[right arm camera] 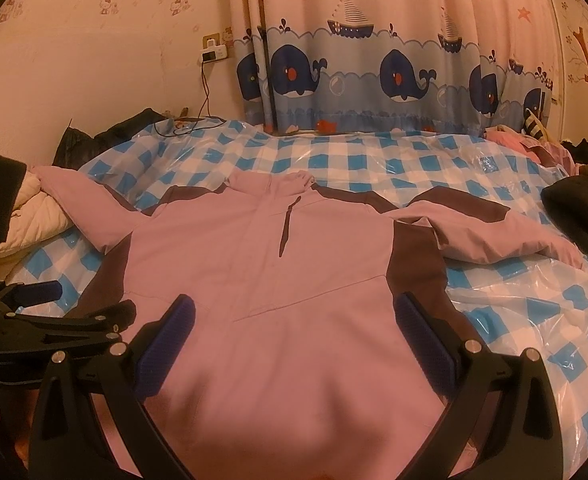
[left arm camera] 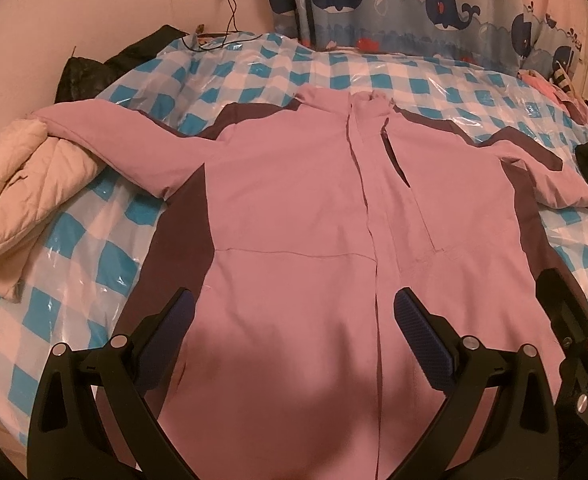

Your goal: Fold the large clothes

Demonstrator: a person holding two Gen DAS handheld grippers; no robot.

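**Inspector:** On the bed (left arm camera: 254, 68), spread front-up over a blue-and-white checked cover under clear plastic, lies the pink jacket (left arm camera: 294, 208). Collar points toward the whale-print curtain (left arm camera: 414, 4); the hem lies nearest the cameras.

**Clerk:** Condition of the garment?

**Inspector:** Pink body with dark purple-brown panels down both sides of the jacket and across its shoulders. Front closure shut along the centre line, a slanted dark chest zip just beside it. A seam crosses the front at waist level. Both sleeves extend outward from the jacket; one rests on a cream quilted garment (left arm camera: 22, 184) at the bed's edge, the other lies rumpled on the cover near a dark garment (right arm camera: 582, 216). The body lies mostly flat, not yet folded.

**Clerk:** And the tools?

**Inspector:** Left hand-held gripper (left arm camera: 294, 316) is above the jacket's lower front, fingers spread wide, nothing between them. Right hand-held gripper (right arm camera: 294, 320) is likewise above the lower front, toward the side panel, fingers apart and empty. Whether the tips touch the cloth, I cannot tell.

**Clerk:** Anything else beyond the jacket?

**Inspector:** A wall socket with a cable (right arm camera: 204, 92) trailing down to the bed.
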